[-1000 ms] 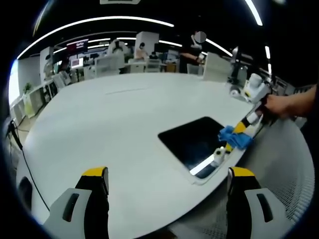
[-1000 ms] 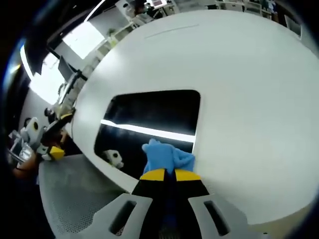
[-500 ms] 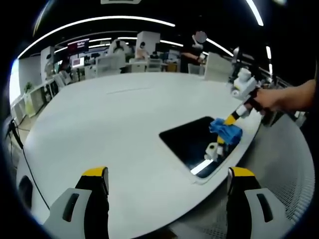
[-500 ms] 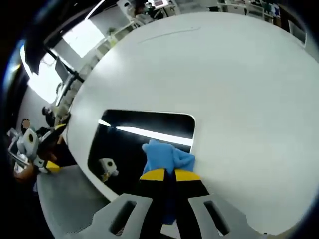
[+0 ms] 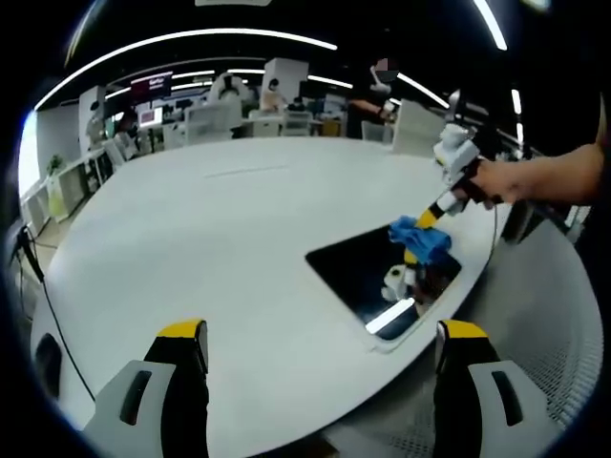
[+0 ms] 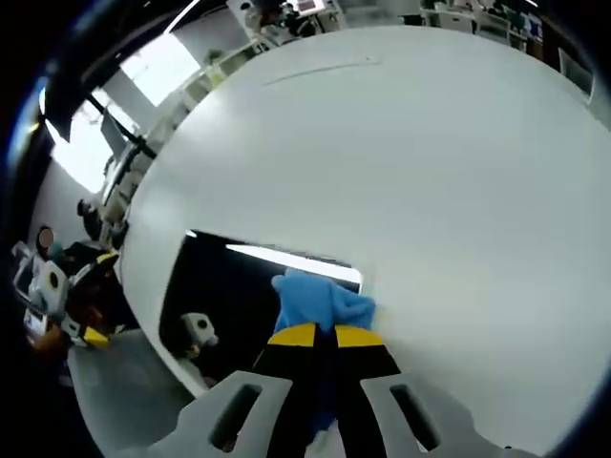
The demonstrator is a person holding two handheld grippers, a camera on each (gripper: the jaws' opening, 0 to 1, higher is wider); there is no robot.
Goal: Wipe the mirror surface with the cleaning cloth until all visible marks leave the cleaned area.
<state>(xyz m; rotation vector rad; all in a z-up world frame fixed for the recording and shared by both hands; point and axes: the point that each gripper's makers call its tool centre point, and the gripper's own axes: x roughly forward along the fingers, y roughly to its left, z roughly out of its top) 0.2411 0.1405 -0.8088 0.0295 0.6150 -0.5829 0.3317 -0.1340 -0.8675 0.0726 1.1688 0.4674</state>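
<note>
A dark rectangular mirror (image 5: 368,272) (image 6: 229,286) lies flat on the white table near its edge. A blue cleaning cloth (image 5: 418,239) (image 6: 320,303) rests on the mirror's far part. My right gripper (image 6: 317,336) is shut on the cloth; in the left gripper view it (image 5: 431,218) comes in from the right, held by a hand, pressing the cloth onto the glass. My left gripper (image 5: 320,334) stands open near the table's front edge, well short of the mirror, with nothing between its yellow-tipped fingers (image 5: 181,332).
The large white table (image 5: 210,229) spreads wide to the left and far side. A grey perforated chair seat (image 5: 549,315) sits beyond the table edge by the mirror. Desks, monitors and people stand in the background (image 5: 239,105).
My right gripper has slid the blue cloth across the mirror, from the corner near the table edge towards the far side. The left gripper has stayed put.
</note>
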